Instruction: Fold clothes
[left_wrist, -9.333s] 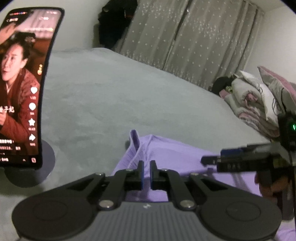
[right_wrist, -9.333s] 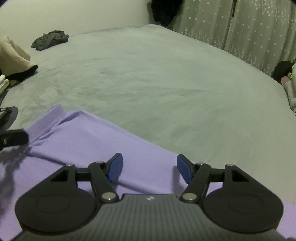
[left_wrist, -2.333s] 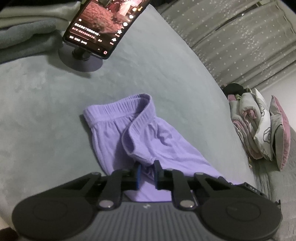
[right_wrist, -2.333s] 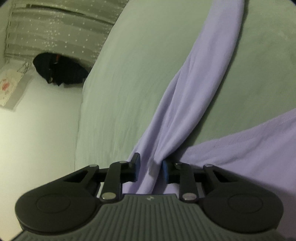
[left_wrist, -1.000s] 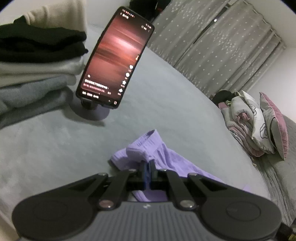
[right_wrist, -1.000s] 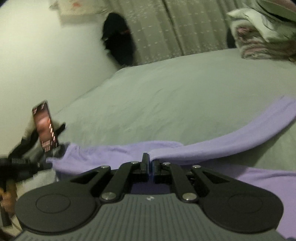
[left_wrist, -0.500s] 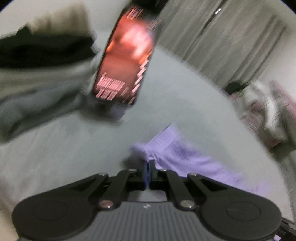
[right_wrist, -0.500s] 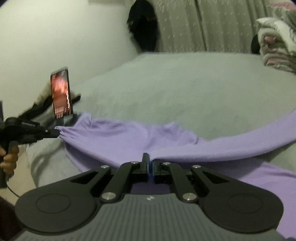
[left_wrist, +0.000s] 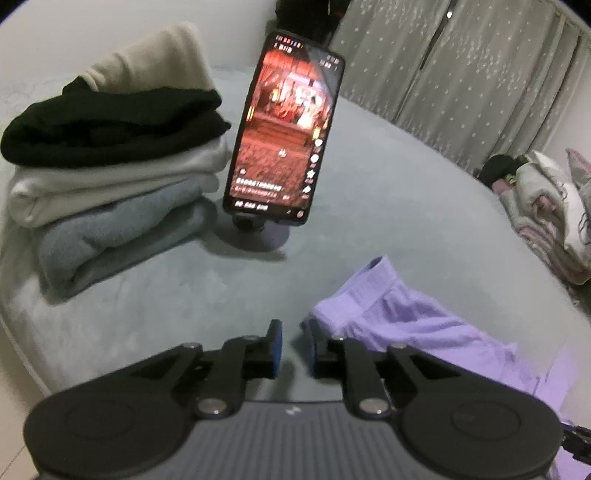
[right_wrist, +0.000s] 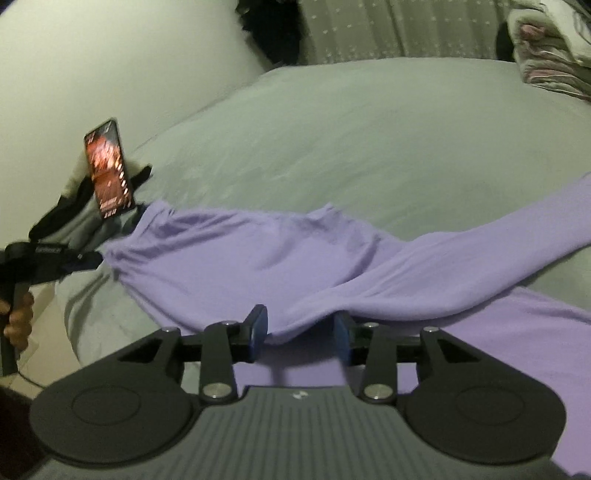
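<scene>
both my left claw (left_wrist: 293, 345) and right claw (right_wrist: 300, 334) stand released over the purple trousers (right_wrist: 280, 258) lying spread along the bed (right_wrist: 369, 129), soft, light and floppy, so i judge the thick waistband (left_wrist: 360, 291) gives the surest hold.

Bed (left_wrist: 406, 206): wide bare stretch toward the curtains (left_wrist: 461, 85), open to passage. Obstacles at left edge: stack of folded clothes (left_wrist: 110, 166), with phone on stand (left_wrist: 284, 136) just beside it. Purple trousers (right_wrist: 295, 258) spread across the near bed; bedding pile (left_wrist: 546, 214) at far right.
</scene>
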